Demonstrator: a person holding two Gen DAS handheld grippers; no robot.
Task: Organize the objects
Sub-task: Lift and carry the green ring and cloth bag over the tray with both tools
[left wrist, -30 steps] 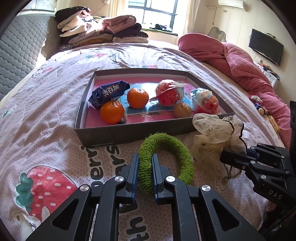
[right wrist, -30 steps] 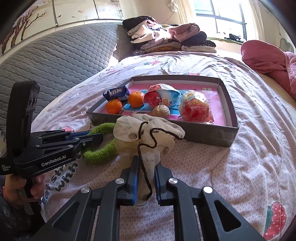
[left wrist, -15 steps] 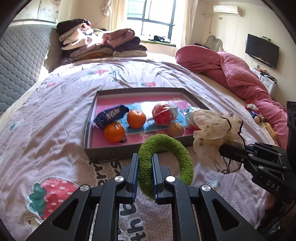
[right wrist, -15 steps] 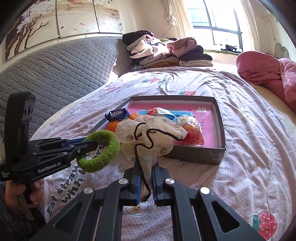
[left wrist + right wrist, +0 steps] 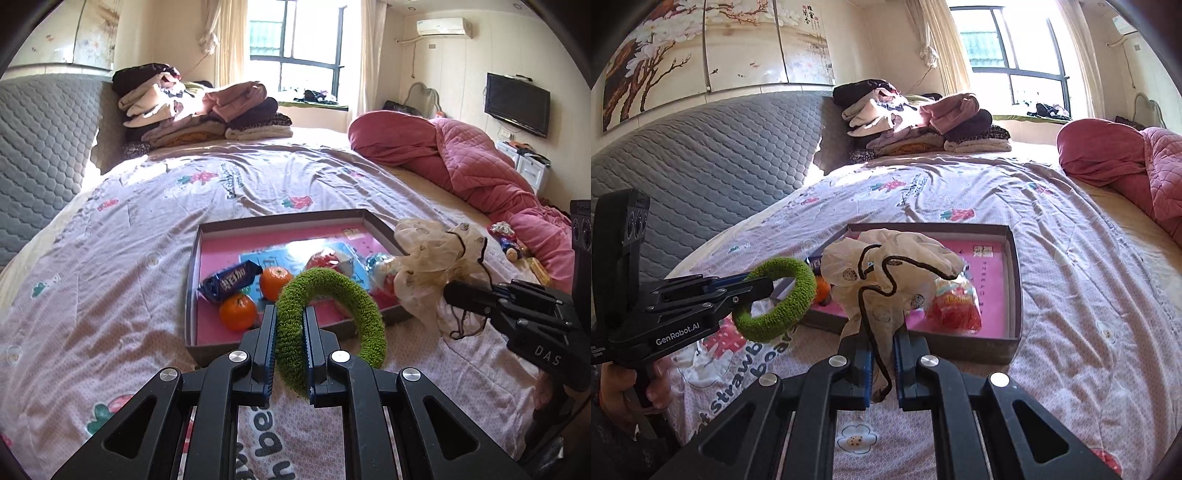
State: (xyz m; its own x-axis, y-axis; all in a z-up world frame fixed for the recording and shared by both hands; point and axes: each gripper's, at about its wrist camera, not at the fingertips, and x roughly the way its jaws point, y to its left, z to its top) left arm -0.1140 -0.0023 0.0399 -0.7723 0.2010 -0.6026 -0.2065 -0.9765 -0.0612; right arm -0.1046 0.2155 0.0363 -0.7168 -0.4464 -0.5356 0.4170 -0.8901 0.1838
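The grey tray (image 5: pixel 192 280) holds two oranges (image 5: pixel 238 312) and wrapped snacks (image 5: pixel 229 280); left gripper (image 5: pixel 290 325) pinches an upright green ring (image 5: pixel 332 314), right gripper (image 5: pixel 882 343) clamps a cream pouch (image 5: pixel 886 266)

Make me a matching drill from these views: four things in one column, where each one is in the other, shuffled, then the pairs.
Things:
1. green fuzzy ring
2. cream drawstring pouch
3. two oranges
4. folded clothes

Places:
A. lying in the grey box
B. clamped in the right gripper
C. stacked at the far end of the bed
D. clamped in the left gripper

Pairs: 1-D, 2-B, 3-A, 4-C
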